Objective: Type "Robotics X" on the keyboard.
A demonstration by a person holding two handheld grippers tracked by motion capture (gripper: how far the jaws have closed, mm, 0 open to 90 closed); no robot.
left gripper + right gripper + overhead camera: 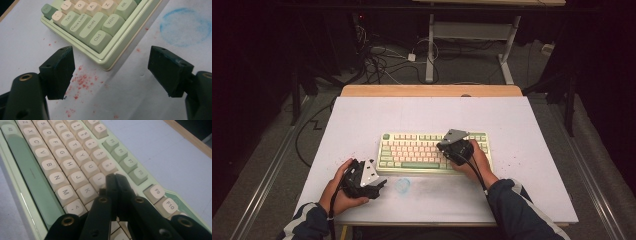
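Closed jaws on the keys, open jaws at the corner

A green and cream mechanical keyboard (434,152) lies near the middle of a white table (522,190). The right gripper (115,178) has its jaws pressed together, tips down among the keys beside the I key (98,180). The left gripper (111,72) hovers with jaws spread wide, empty, just off the keyboard's Ctrl corner, above red specks (81,82). A blue chalky ring (186,26) marks the table nearby

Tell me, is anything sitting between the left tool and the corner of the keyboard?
Nothing visible does. The left tool is open, and between it and the keyboard corner lies only bare white table with scattered red specks; the blue ring stain is off to the side.
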